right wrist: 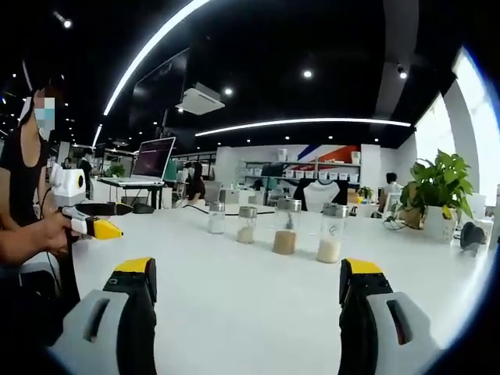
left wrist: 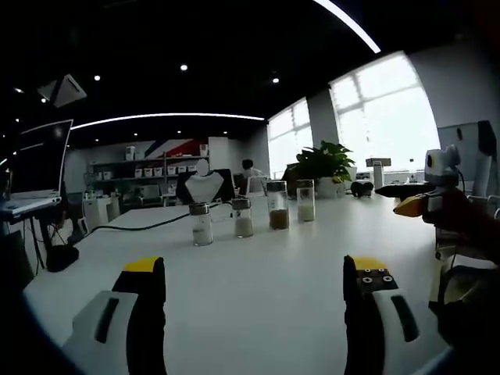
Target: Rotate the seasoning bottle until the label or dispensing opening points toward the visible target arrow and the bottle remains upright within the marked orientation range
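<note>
Several glass seasoning bottles with silver lids stand upright in a row on the white table (left wrist: 258,273). In the left gripper view they run from a white-filled bottle (left wrist: 202,225) on the left, past a brown-filled bottle (left wrist: 277,206), to a pale one (left wrist: 305,201). In the right gripper view the brown-filled bottle (right wrist: 286,227) stands beside a larger white-filled bottle (right wrist: 331,233). My left gripper (left wrist: 254,289) is open, well short of the row. My right gripper (right wrist: 248,285) is open too, with nothing between its jaws. Each gripper also appears hand-held from the side: the right gripper (left wrist: 412,205) and the left gripper (right wrist: 94,227).
A black cable (left wrist: 133,228) runs across the table behind the bottles. A potted plant (left wrist: 324,166) stands at the far edge, and a laptop (right wrist: 153,161) sits on a stand beyond the table. A person's hand (right wrist: 35,234) holds the left gripper. Bare tabletop lies between the jaws and the row.
</note>
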The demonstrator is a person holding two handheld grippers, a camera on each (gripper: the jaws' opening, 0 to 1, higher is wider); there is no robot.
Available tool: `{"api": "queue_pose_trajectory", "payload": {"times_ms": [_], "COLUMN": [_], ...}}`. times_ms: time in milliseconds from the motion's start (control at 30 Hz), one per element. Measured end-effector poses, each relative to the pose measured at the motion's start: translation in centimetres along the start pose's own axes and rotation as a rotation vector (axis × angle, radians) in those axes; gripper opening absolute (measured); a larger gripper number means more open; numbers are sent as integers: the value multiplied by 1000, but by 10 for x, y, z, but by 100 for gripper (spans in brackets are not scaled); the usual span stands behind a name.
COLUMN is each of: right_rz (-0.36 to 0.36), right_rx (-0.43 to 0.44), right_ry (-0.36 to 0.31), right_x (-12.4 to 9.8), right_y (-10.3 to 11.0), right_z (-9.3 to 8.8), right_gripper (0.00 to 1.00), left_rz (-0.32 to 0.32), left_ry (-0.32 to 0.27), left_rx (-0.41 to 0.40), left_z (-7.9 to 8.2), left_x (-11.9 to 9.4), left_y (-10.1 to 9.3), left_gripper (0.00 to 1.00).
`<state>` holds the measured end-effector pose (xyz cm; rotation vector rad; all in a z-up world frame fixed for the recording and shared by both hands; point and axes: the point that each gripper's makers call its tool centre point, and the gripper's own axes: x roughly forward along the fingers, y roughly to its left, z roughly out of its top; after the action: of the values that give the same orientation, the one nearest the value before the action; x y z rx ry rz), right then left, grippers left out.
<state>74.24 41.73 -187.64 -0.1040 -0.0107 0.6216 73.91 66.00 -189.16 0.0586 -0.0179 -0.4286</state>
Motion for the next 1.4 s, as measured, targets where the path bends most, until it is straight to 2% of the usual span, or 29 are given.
{"api": "queue_pose_trajectory", "payload": {"times_ms": [267,533,833,1033,1133,1300,1400], "right_rz": [11,12,20,16,17,22,24], "right_rx": [-6,6,14,22,23,24,24], "right_ry": [1,-4,-5,-7,-7,0,3], "right_x": [1,1,2,2,2,4,5], "right_y": [4,2,5,4,5,8,9], "right_z": [0,0,-1,-1,-1,-4,-5], "right_gripper": [99,99,99,99,99,99,99], "left_rz": [1,-1,25,27,26,54,60], "left_ry": [-4,30,34,37,24,-9,-19], "left_rx": [32,4,-36,-16,5,-54,-54], "left_z": [9,-1,-1,-3,-4,3,6], "left_x": [15,38,61,74,87,97,100], "left_y": [7,18,36,39,50,65,69], "left_gripper": [100,100,100,100,98,97,96]}}
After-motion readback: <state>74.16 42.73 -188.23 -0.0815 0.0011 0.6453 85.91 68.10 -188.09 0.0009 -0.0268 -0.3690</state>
